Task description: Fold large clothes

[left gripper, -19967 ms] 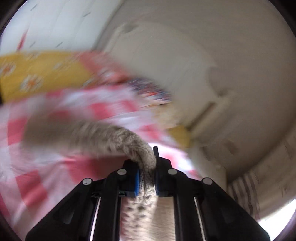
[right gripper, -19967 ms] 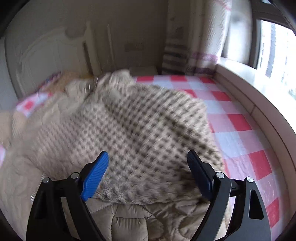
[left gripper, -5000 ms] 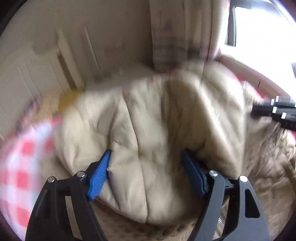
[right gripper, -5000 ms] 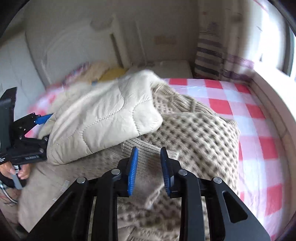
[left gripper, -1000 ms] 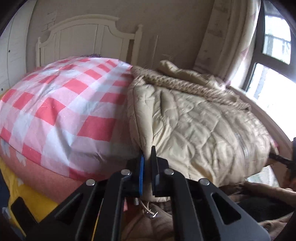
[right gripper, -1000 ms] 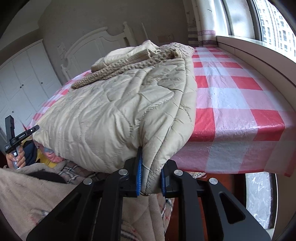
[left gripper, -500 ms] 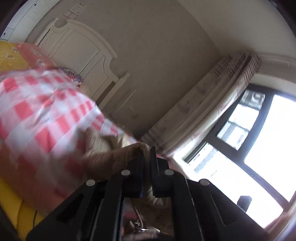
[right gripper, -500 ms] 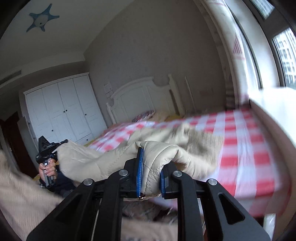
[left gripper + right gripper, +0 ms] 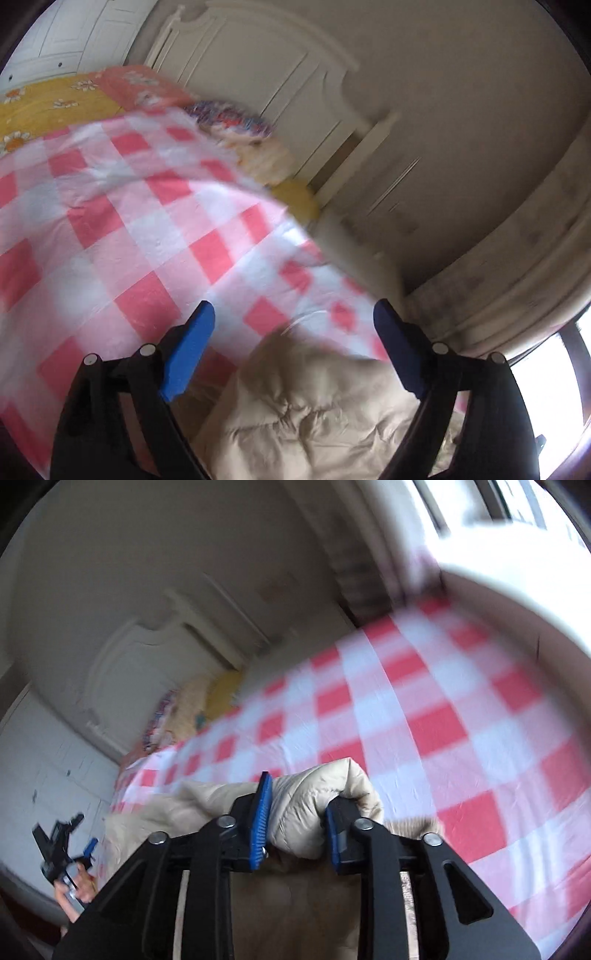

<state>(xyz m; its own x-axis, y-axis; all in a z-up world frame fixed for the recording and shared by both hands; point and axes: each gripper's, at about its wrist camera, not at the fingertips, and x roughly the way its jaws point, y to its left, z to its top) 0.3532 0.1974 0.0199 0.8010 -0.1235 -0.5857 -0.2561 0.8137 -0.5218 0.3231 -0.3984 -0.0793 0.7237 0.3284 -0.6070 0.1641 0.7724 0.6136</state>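
Since a second ago you've swung both hands up and over the bed: the quilted jacket (image 9: pixel 314 808) was hanging off the near edge, pinched in both tongs, and now its hem is carried over the checked sheet (image 9: pixel 424 716).

Left gripper (image 9: pixel 291 341): jaws are opening, already wide apart, nothing between the pads. The jacket fabric lies below and past them on the sheet, so that corner has been let go.

Right gripper (image 9: pixel 297 814): jaws are opening too, but a puffy roll of the jacket is between them and bulges against both blue pads. Looks like it's in contact, not dropped yet.

Your left hand (image 9: pixel 79 884) and its tool show at the left edge of the right wrist view, well apart from the right gripper.

Read: this looks like the bottom-to-top fold being laid down. Left side is released, right side is mid-release. Both views are motion-blurred, so I can't tell if the edges line up.

Risk: uneven release may skew the fold. Check the hem once the right jaws clear.
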